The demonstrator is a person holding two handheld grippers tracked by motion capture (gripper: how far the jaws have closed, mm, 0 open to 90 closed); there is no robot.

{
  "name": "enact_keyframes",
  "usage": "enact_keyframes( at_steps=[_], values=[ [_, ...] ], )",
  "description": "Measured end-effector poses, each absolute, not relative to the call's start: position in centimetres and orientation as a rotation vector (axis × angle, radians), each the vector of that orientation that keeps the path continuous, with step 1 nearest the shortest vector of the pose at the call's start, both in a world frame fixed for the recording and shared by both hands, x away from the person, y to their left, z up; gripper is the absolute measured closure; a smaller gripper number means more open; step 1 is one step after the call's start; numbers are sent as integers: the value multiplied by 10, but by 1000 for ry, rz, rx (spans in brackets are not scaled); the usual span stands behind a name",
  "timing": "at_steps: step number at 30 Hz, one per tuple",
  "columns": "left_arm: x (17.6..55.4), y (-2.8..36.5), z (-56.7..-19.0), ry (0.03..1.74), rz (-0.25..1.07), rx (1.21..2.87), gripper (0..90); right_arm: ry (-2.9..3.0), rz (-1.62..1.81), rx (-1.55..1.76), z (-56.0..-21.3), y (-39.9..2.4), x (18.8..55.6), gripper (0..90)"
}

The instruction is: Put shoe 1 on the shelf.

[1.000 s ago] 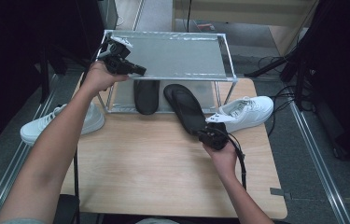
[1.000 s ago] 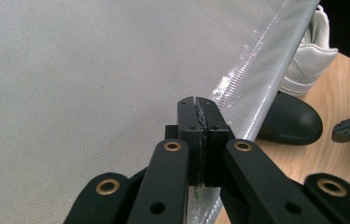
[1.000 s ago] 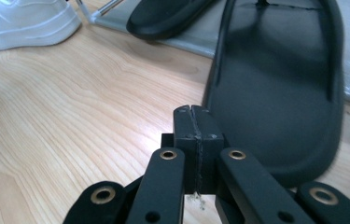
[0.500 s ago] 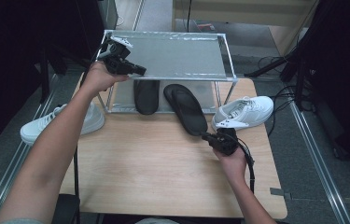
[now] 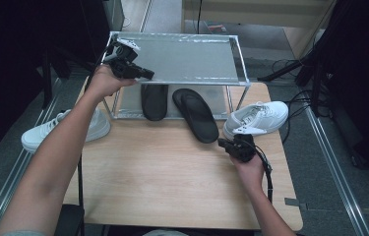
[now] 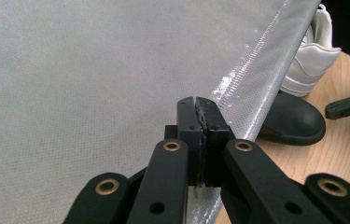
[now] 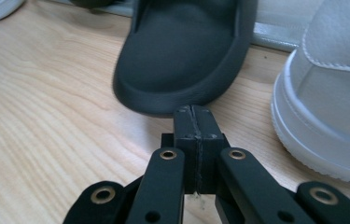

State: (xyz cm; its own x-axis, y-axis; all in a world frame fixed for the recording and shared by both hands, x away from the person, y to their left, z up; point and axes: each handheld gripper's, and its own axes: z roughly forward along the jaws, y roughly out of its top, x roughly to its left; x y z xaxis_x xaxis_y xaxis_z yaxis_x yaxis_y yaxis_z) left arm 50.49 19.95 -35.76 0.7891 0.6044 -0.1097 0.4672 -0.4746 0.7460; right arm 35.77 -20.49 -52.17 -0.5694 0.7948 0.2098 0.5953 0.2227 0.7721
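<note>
One black rubber slipper (image 5: 154,101) lies fully under the silver mesh-topped shoe rack (image 5: 184,59); the other black slipper (image 5: 197,115) juts out onto the wooden counter (image 5: 157,182). The right tool (image 5: 223,143), closed and empty, sits just beside its heel, so pushing it in likely remains. The left tool (image 5: 148,75), closed, rests on the rack's front edge.

1 overhead view, 2 close gripper views

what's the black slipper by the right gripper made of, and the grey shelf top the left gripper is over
Black slipper: probably moulded foam or rubber, matte, one smooth seamless piece. Grey shelf top: looks like non-woven fabric, finely dimpled and dull, with a shinier taped or plastic edge.
</note>
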Motion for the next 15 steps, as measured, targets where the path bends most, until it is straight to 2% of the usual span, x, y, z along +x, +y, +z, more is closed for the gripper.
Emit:
enact_keyframes(
  at_steps=[15],
  values=[
    [504,199,-358,797,217,2152,897,2232,1289,1370,-522,-196,369,900]
  ],
)
